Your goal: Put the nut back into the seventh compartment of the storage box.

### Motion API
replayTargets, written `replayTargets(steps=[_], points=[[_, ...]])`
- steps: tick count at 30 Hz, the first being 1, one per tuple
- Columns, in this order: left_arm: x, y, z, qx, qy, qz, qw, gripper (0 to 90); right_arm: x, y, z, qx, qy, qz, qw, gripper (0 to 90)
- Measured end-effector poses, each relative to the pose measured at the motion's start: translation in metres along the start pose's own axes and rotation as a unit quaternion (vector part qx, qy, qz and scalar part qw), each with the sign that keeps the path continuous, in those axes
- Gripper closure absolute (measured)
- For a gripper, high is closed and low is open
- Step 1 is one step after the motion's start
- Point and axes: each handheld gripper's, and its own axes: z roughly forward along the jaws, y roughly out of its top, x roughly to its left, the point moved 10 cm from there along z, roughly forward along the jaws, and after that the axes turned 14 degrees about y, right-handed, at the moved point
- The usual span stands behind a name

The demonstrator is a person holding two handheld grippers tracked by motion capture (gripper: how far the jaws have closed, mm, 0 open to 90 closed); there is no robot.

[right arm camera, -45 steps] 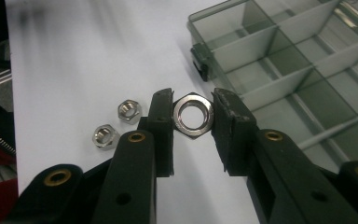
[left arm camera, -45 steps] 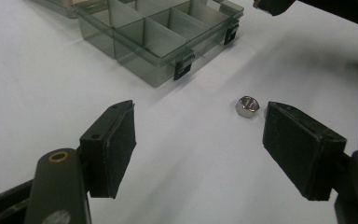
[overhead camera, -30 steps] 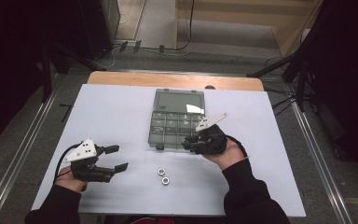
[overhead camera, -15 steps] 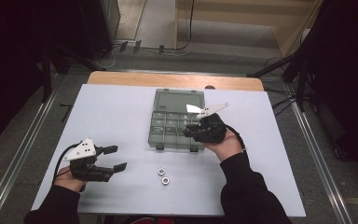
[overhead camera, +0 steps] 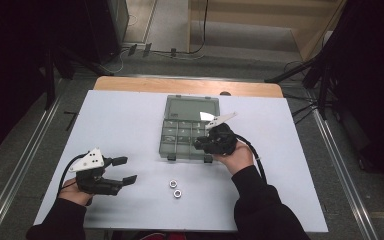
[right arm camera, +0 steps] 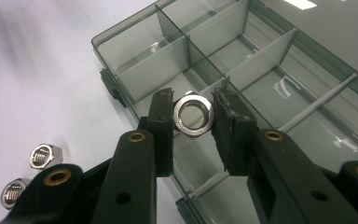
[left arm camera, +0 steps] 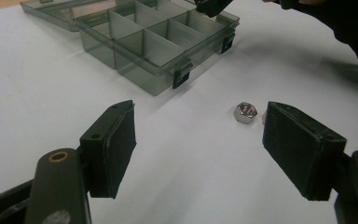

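Steel, bright and hexagonal, the nut point(right arm camera: 194, 115) sits clamped between the pads of our right gripper point(overhead camera: 206, 143), held above a front compartment of the smoke-grey organiser box point(overhead camera: 176, 145); its bore faces the right gripper view's camera, so its axis runs roughly back along the gripper, and it has no marked long axis. Around it we note the box's thin partition walls point(right arm camera: 186, 51), which rise on all sides of the compartment beneath the jaws; the lid point(overhead camera: 192, 106) lies opened flat on the far side; two black latches point(left arm camera: 182, 76) stand on the near wall. Two further nuts point(overhead camera: 175, 188) lie on the table between the box and us, close together, well apart from the held one; in the left gripper view one of them point(left arm camera: 245, 112) lies ahead, nearer the right-hand jaw. Our left gripper point(overhead camera: 121, 170) rests near the table's front left, jaws spread wide with nothing between them. Beneath everything lies a pale white sheet point(overhead camera: 120, 125) over a wooden tabletop point(overhead camera: 145, 84); beyond it we see grey flooring, cables and dark stands.
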Motion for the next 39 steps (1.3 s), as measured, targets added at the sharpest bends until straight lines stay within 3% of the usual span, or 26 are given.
replayTargets(steps=[7, 12, 17, 22, 39], points=[[0.000, 0.000, 0.000, 0.002, -0.001, -0.002, 1.0000, 25.9, -0.002, -0.002, 0.001, 0.005, -0.007, 0.000, 1.0000, 70.5], [-0.002, 0.000, 0.000, 0.002, -0.003, -0.004, 1.0000, 25.9, -0.005, 0.001, -0.003, -0.013, -0.010, 0.004, 0.9998, 48.6], [-0.002, -0.001, 0.000, 0.003, -0.003, -0.002, 1.0000, 25.9, -0.001, 0.002, -0.007, -0.023, 0.004, 0.008, 0.9997, 37.0], [-0.002, -0.001, 0.000, 0.006, -0.003, 0.000, 1.0000, 25.9, 0.007, 0.003, -0.011, -0.034, 0.009, -0.013, 0.9993, 32.9], [-0.003, -0.001, -0.001, 0.009, -0.006, -0.001, 0.9999, 25.9, 0.046, 0.007, -0.017, -0.055, 0.046, -0.043, 0.9965, 30.7]])
